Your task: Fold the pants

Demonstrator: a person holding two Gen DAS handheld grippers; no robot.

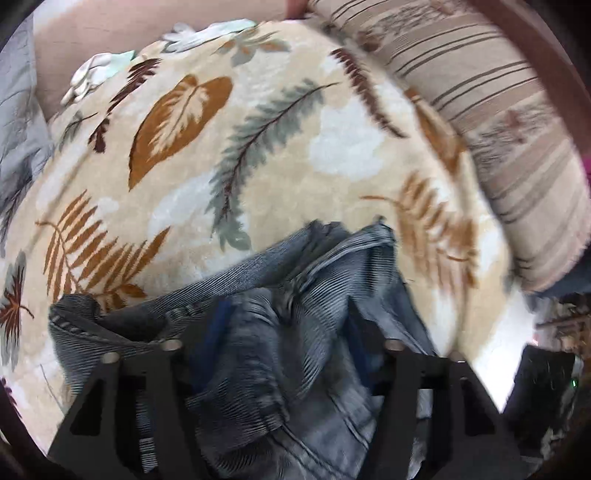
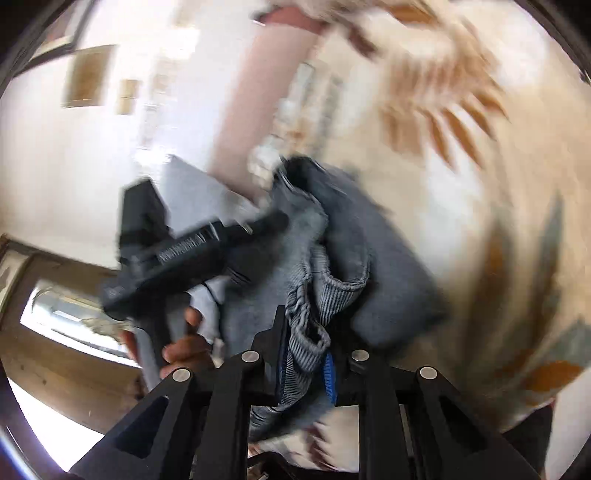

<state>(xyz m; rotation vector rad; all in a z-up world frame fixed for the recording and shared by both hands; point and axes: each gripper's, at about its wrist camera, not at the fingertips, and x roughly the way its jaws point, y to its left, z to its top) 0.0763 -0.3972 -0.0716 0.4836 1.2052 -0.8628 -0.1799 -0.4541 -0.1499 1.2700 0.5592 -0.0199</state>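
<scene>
The pants are grey-blue jeans (image 1: 295,314), bunched and lifted over a cream blanket with a leaf print (image 1: 258,147). In the left wrist view my left gripper (image 1: 288,332) has its jaws wide apart with a thick wad of denim between them; whether the pads clamp it is unclear. In the right wrist view my right gripper (image 2: 306,354) is shut on the jeans' waistband (image 2: 314,325), by a belt loop. The left gripper's body (image 2: 177,251) and the hand holding it show there at left, against the jeans (image 2: 354,258). The frames are motion-blurred.
A striped beige pillow (image 1: 498,122) lies at the blanket's far right. A grey pillow (image 1: 18,129) sits at the left edge. A pink sheet (image 1: 110,33) shows beyond the blanket. White walls and a wooden door frame (image 2: 55,350) appear in the right wrist view.
</scene>
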